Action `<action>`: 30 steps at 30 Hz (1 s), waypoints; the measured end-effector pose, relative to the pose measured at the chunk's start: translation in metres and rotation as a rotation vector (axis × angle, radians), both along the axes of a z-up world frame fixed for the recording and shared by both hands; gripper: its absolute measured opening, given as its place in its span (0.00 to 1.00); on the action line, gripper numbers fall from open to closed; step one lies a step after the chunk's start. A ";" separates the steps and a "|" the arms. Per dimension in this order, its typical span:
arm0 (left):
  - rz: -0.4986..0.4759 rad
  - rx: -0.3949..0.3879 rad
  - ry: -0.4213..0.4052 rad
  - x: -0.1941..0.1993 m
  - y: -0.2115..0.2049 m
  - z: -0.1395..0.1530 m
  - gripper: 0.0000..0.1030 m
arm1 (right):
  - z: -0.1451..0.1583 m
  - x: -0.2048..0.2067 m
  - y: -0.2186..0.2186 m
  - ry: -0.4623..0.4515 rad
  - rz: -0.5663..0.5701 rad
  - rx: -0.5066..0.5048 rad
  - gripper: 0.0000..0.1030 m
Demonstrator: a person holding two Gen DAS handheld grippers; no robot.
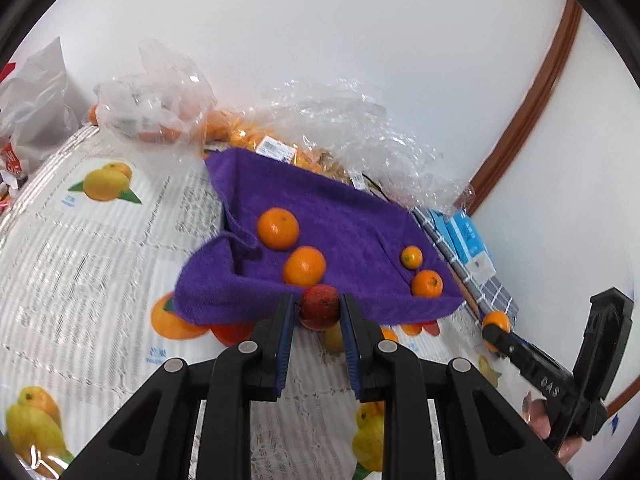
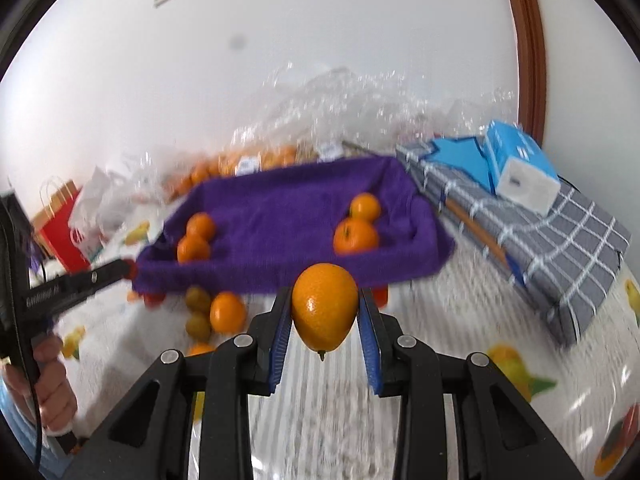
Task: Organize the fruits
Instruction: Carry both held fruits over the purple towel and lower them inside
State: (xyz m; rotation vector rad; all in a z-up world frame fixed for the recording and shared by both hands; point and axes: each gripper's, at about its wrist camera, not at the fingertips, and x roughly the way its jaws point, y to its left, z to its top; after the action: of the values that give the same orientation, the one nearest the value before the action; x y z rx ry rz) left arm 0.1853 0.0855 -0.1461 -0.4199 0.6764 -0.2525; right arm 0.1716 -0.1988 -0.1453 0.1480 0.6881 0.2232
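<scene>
My left gripper point(image 1: 318, 308) clamps a red apple point(image 1: 320, 306) at the near edge of the purple towel point(image 1: 340, 216), where four oranges sit in two pairs. My right gripper point(image 2: 325, 312) clamps an orange point(image 2: 325, 307), held just short of the towel's near edge.

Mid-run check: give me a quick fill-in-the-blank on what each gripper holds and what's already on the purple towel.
1. The left gripper is shut on a ____ fruit.
2. The right gripper is shut on an ____.
3. The purple towel has ____ oranges resting on it.
4. The blue box lies on a ____ cloth.

Missing words: red; orange; four; checked
</scene>
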 end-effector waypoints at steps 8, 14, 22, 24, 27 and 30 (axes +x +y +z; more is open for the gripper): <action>0.033 0.015 -0.040 0.034 -0.004 0.027 0.22 | 0.027 0.054 -0.012 -0.079 -0.036 -0.008 0.31; 0.034 -0.012 -0.020 0.078 -0.014 0.014 0.22 | 0.019 0.098 -0.017 -0.061 -0.048 0.006 0.31; 0.040 -0.022 0.043 0.092 -0.007 -0.015 0.22 | -0.023 0.126 -0.030 0.046 -0.066 0.063 0.31; 0.029 -0.051 0.053 0.094 -0.006 -0.018 0.22 | -0.025 0.127 -0.031 0.034 -0.073 0.062 0.31; 0.036 -0.031 0.064 0.098 -0.010 -0.023 0.22 | -0.029 0.129 -0.031 0.045 -0.078 0.041 0.31; 0.037 -0.016 0.066 0.100 -0.012 -0.026 0.22 | -0.036 0.135 -0.027 0.067 -0.084 0.012 0.31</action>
State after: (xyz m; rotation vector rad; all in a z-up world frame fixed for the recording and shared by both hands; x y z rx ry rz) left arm 0.2849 0.0733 -0.1717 -0.4569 0.7306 -0.2100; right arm 0.3063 -0.2258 -0.1812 0.1960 0.7460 0.1426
